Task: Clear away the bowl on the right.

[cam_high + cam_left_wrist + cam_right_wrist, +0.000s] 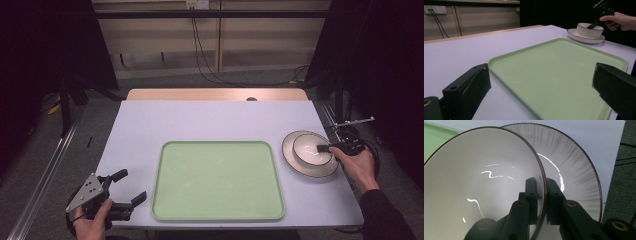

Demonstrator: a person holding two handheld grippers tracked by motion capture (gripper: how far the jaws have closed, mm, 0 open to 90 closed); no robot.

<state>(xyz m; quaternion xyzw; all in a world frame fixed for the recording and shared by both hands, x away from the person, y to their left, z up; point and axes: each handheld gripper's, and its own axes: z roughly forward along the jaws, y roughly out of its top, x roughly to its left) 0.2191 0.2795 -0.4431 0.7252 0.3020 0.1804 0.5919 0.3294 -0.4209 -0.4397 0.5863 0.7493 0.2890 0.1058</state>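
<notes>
The right hand-held gripper [542, 202] is clamped on the rim of the bowl [481, 182]: in the right gripper view one black jaw lies inside the wall and the other outside, with the thin dark-edged rim pinched between the pads. The jaws are matte black with small round fastener holes and brass-coloured pivots lower down. The bowl is glossy white, smooth and deep inside, with curled light reflections on its glaze. It sits in a shallow plate [574, 170] of the same ware, round, dark-rimmed, with fine grey streaks radiating toward its edge. In the high view bowl [312, 148] and plate [292, 162] stand at the right edge of the bench [210, 120], just beside the tray, and a hand [357, 165] holds the gripper there [327, 148]; the jaws are small and dark in that view, so the pinch is hard to make out.

The tray [217, 180] is pale green, flat, rectangular with rounded corners and a low raised lip. The bench top is plain, matte, pale lilac-white.

The left hand-held gripper [131, 187] rests at the near left corner with its jaws wide apart and nothing between them, a grey three-cornered plate on top. In its own view the blocky jaws are cut off by the lower edge.
</notes>
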